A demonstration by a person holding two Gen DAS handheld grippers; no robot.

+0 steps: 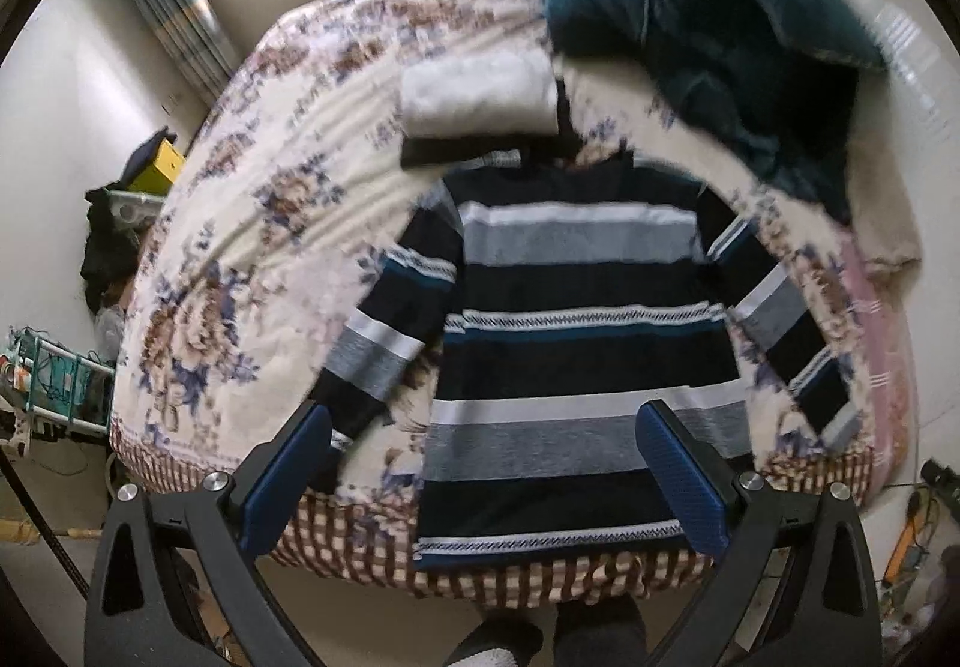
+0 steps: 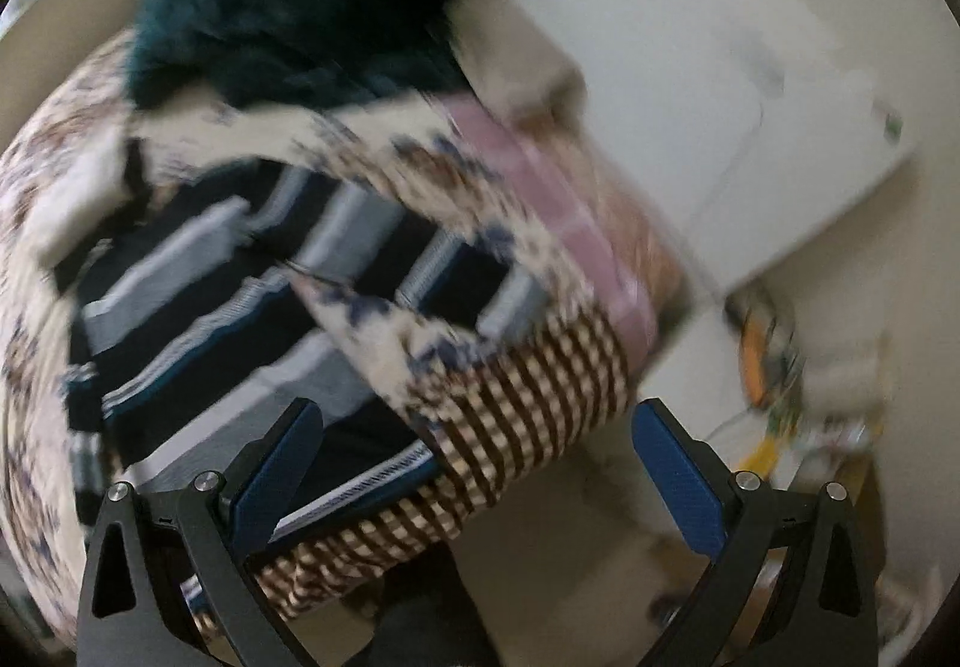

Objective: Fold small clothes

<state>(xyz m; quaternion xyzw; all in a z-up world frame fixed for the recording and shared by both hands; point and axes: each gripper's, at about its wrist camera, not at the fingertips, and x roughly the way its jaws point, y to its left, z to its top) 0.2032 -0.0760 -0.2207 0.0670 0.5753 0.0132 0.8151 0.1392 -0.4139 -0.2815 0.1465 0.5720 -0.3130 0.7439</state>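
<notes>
My left tool [image 1: 480, 478] hangs with its two blue fingers spread wide and nothing between them, above the near edge of the bed [image 1: 252, 223]. Past it the striped sweater [image 1: 576, 331] lies flat on the flowered bedspread, its long axis running away from me: hem at the near edge of the bed, neck toward the far side, both sleeves angled out and down from the shoulders. The left sleeve's cuff reaches toward the left finger, while the right finger shows over the hem's grey band; I cannot tell whether either touches the cloth. Just beyond the neck sits a folded white garment [image 1: 480, 93] on top of a dark one, and further right a heap of dark teal clothing [image 1: 720, 36] rests on the bed, apart from the sweater. My right tool [image 2: 477, 466] is likewise wide apart and empty, held over the bed's near right corner, where the checked border of the spread hangs down. From there, in a blurred view, the sweater lies up and to the left, its hem just beside the left finger, the right sleeve stretched toward the corner, the teal heap beyond it.
</notes>
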